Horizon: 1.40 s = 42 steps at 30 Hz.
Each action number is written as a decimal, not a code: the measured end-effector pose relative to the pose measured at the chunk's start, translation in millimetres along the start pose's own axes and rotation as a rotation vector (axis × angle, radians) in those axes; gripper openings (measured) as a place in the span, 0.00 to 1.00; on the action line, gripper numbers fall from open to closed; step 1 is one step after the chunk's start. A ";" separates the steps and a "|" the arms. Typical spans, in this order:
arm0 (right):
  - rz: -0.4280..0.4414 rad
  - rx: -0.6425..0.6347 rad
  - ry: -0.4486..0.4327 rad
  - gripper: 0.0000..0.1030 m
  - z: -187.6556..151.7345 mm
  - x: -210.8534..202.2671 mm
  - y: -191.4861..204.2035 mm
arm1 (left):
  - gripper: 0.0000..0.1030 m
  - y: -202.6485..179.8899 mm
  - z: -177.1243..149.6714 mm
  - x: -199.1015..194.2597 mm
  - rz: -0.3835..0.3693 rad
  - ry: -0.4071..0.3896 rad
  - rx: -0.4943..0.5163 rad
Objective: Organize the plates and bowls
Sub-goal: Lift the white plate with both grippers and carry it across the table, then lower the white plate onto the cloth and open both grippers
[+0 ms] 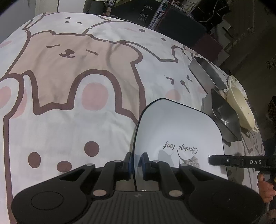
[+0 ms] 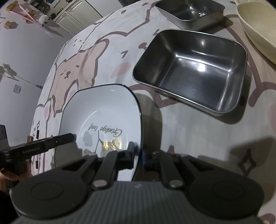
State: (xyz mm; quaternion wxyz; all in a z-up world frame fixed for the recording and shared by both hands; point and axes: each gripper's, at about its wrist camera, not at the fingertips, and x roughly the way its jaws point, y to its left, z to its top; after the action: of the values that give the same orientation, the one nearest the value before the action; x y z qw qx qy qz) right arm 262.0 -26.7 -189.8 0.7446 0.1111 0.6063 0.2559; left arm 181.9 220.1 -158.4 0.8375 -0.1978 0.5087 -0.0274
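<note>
On the cartoon-bear cloth (image 1: 69, 103) over the desk, both grippers pinch the white plate (image 1: 177, 131): left gripper (image 1: 136, 163) its left rim, right gripper (image 2: 138, 155) its right. Only the right view shows both steel trays' (image 2: 191, 69) insides.

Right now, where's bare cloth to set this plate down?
Free: the wide tablecloth to the left of the plate, over the bear print. Crowded: the right edge, where two steel trays and a cream bowl sit close together. Both grippers, left and right, clamp the plate rim.
</note>
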 end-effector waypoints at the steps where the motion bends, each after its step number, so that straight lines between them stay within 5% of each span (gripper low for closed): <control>1: 0.002 0.001 0.000 0.10 -0.2 -0.3 -0.4 | 0.12 0.0 0.3 0.2 -0.001 0.002 0.001; 6: 0.007 0.002 -0.003 0.14 -1.1 -2.1 -2.4 | 0.18 -3.2 0.1 -1.5 0.010 0.012 0.018; 8: -0.014 -0.016 -0.006 0.28 -2.0 -5.5 -1.3 | 0.26 -5.2 -0.6 -2.9 0.020 0.014 0.027; 16: -0.014 -0.049 -0.058 0.52 -11.9 -24.9 -4.7 | 0.67 -17.8 -9.2 -17.8 0.070 0.002 0.076; 25: 0.021 -0.095 -0.148 0.91 -32.3 -54.5 5.9 | 0.96 -51.3 -24.5 -63.7 0.128 -0.080 0.151; 28: 0.025 -0.119 -0.178 0.99 -40.3 -69.7 13.4 | 1.00 -61.4 -31.6 -79.4 0.134 -0.101 0.168; 42: 0.033 -0.257 -0.327 1.00 -88.8 -174.4 37.9 | 1.00 -126.9 -61.7 -146.3 0.152 -0.215 0.242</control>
State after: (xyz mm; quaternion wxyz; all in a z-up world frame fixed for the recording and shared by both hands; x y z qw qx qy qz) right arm 144.1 -97.5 -45.5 0.8369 0.0653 0.4379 0.3220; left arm 78.0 120.8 -14.7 0.9043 -0.0585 0.4228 -0.0037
